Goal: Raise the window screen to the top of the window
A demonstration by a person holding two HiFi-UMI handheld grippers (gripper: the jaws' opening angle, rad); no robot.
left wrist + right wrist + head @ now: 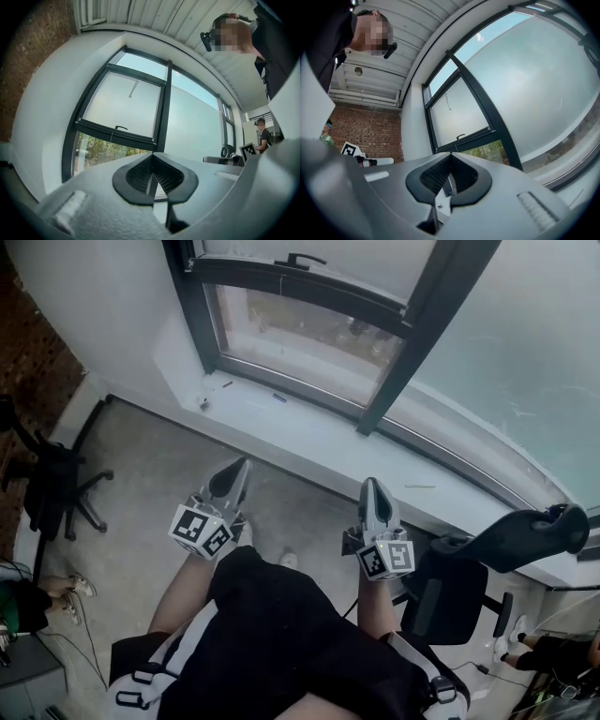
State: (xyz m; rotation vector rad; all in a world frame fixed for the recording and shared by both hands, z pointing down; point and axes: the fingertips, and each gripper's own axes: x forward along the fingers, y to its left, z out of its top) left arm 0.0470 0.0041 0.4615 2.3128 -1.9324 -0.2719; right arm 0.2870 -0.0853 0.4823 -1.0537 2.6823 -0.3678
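Where left tongs (240, 468) and right tongs (373, 488) point, the window screen (124, 108) hangs apart.

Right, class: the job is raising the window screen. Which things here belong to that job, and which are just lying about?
Job: window screen, its handle, left hand-held gripper, right hand-held gripper (both shut, empty).

Lying about: black office chair at left, second chair at right, small bits on the sill.

Soft daylight entering through the window (309, 343), wall (112, 306) left of it evenly bright, floor (159, 484) below it dimmer with faint soft shadows, head view sharp, 2 gripper views heavily fisheye, lines bowed, corners black, close foreground under the window blurred.
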